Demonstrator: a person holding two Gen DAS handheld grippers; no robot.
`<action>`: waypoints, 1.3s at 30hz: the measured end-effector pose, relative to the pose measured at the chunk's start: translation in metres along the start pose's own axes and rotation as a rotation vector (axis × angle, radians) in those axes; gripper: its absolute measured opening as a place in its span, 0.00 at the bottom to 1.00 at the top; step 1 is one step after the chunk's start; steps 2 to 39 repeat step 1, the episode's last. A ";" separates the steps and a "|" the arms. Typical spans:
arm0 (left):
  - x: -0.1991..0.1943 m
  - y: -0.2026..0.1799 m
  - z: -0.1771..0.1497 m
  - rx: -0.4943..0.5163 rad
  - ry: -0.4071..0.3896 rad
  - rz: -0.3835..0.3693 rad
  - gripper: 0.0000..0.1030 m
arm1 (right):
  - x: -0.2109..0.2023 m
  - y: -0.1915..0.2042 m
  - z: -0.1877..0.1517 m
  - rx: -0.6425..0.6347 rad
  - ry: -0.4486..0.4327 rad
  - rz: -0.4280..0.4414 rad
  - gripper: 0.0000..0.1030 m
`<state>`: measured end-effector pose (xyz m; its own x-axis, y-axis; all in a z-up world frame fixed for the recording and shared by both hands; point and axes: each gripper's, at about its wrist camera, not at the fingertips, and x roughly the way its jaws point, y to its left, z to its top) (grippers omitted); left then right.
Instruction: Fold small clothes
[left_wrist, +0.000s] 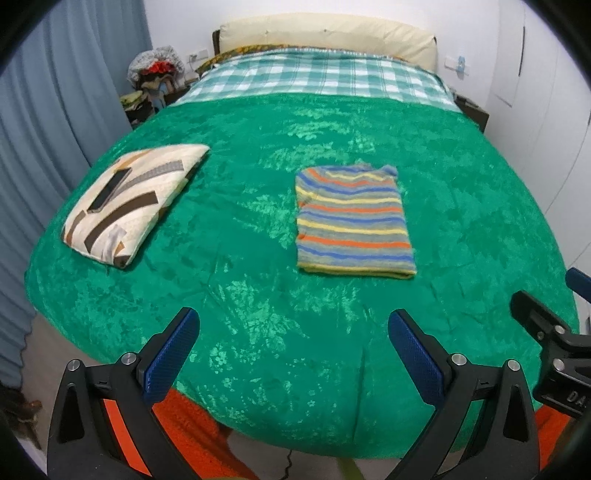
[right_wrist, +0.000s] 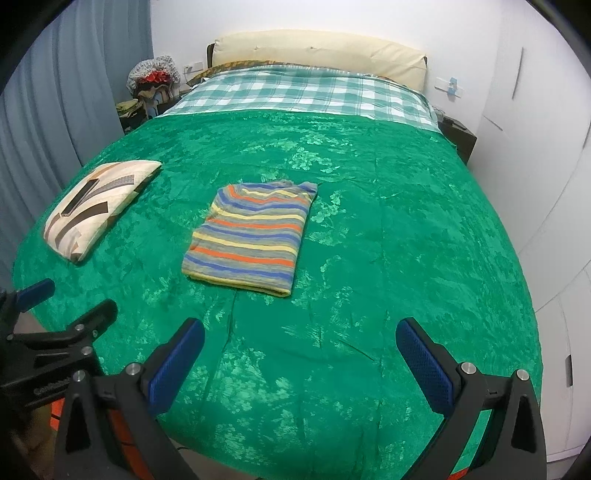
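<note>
The left gripper (left_wrist: 293, 334), a black two-finger tool with blue textured pads, is held wide open with nothing between its fingers, above the near edge of the bed. The right gripper (right_wrist: 300, 345), of the same build, is likewise spread wide and empty; part of it is seen at the right edge of the left wrist view, so the two tools are judged to be side by side.

Beyond both tools, on the green velvety bedspread (left_wrist: 258, 295), a small knitted garment striped in grey, blue, yellow and orange (left_wrist: 352, 221) lies flat, already folded into a neat rectangle. Its long axis runs away from the tools toward the headboard, with its thick folded edge nearest them. It is well apart from both grippers. In the left wrist view it is set slightly right of centre, and in the right wrist view slightly left of centre, so it is judged to lie between the two tools, about equally reachable by either.

Further left, near the bed's edge, a cream cushion patterned with brown and grey bars (left_wrist: 129, 199) rests clear of the garment.
</note>
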<state>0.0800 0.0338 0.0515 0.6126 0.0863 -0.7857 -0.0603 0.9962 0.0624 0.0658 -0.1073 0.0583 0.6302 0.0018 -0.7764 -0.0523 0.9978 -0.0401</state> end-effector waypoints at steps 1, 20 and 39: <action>-0.002 -0.001 0.001 0.007 -0.007 0.008 0.99 | -0.001 -0.001 0.000 0.000 -0.001 0.000 0.99; -0.002 -0.001 0.001 0.007 -0.007 0.008 0.99 | -0.001 -0.001 0.000 0.000 -0.001 0.000 0.99; -0.002 -0.001 0.001 0.007 -0.007 0.008 0.99 | -0.001 -0.001 0.000 0.000 -0.001 0.000 0.99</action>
